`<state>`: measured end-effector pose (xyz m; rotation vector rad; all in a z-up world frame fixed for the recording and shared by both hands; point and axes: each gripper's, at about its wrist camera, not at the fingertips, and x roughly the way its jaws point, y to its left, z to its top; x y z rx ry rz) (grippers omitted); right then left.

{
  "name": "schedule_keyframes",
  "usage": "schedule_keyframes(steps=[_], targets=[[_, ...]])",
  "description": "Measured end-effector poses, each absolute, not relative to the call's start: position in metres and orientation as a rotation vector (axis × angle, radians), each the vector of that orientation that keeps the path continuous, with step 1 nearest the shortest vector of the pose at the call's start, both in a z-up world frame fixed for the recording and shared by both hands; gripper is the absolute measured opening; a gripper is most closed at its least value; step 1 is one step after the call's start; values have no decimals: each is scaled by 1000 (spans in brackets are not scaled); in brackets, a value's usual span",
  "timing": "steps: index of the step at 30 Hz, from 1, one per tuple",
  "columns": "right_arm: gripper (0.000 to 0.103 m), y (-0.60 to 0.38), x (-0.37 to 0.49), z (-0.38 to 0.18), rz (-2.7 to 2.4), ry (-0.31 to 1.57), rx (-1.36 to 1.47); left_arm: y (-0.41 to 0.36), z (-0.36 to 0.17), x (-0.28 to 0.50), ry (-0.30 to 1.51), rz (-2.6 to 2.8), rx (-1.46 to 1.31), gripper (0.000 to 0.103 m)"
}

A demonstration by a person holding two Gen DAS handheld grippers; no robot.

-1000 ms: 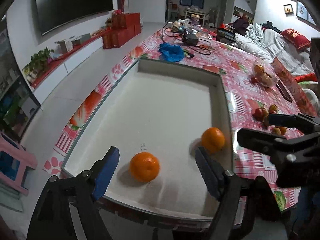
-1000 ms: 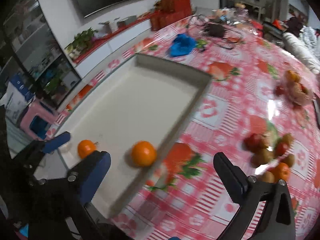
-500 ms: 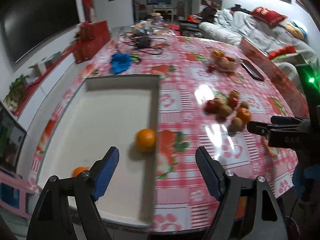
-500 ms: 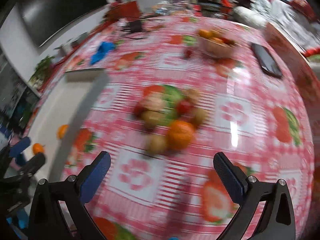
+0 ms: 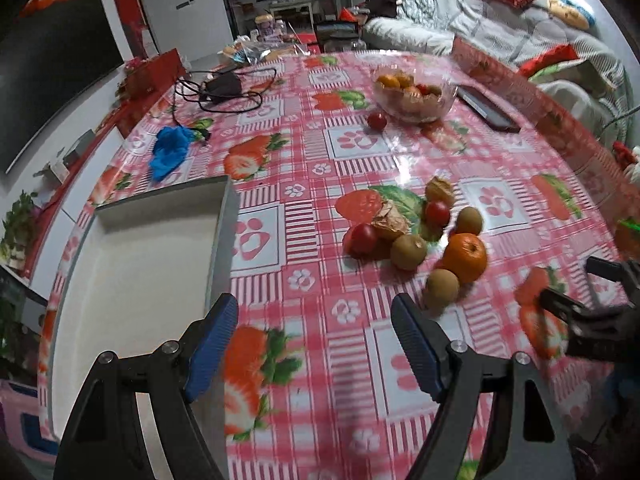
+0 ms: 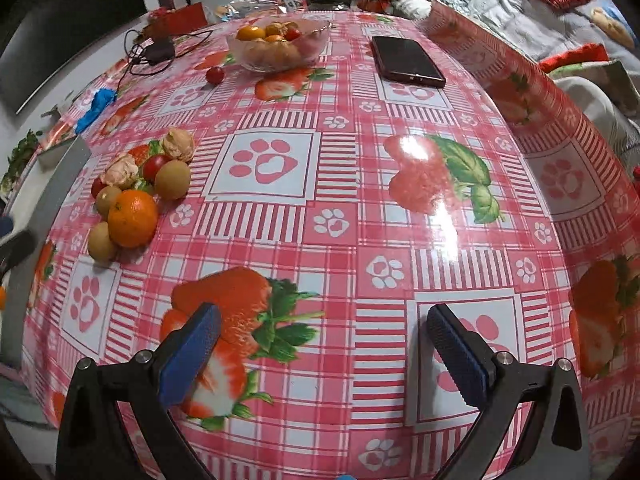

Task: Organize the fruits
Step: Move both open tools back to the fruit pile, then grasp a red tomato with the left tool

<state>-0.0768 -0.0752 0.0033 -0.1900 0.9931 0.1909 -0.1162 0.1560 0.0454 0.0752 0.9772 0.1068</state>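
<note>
Left wrist view: my left gripper (image 5: 312, 334) gapes empty, tilted down toward the loose fruit pile, orange (image 5: 465, 257) at one o'clock. Right gripper (image 6: 320, 340) also spread, holding nothing, ready to pick for the tray (image 5: 222, 232).

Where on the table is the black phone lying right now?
In the right wrist view the black phone lies flat at the far side of the table, just right of the glass fruit bowl.

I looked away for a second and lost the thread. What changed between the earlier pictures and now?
Both claws swung away from the white tray, off its two oranges, toward the loose fruit pile. The left claw now faces the pile's orange; the right claw hangs over bare tablecloth. Nothing was gripped or released: both stayed open and empty. The pile and the glass bowl kept their places.
</note>
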Motion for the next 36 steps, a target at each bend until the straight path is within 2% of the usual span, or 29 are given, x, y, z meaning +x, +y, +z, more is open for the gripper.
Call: schedule_keyframes(steps=[6,15,18,21,26,27,36], targets=[[103,-77,-86,0,204,920,-200,152,21,-89,1048,114,96,82],[103,-77,-90,-1,217,863,-200,148,9,-62,1045,112,61,81],[103,-78,-91,-1,217,861,-199,152,9,-55,1044,109,7,77],[103,-78,-91,-1,217,861,-199,150,9,-50,1036,104,-15,66],[103,-78,-91,-1,217,860,-199,139,12,-47,1035,63,4,28],[103,-78,-91,-1,217,860,-199,137,12,-47,1034,55,8,24],[103,-78,-91,-1,217,859,-199,141,12,-68,1023,53,-1,23]])
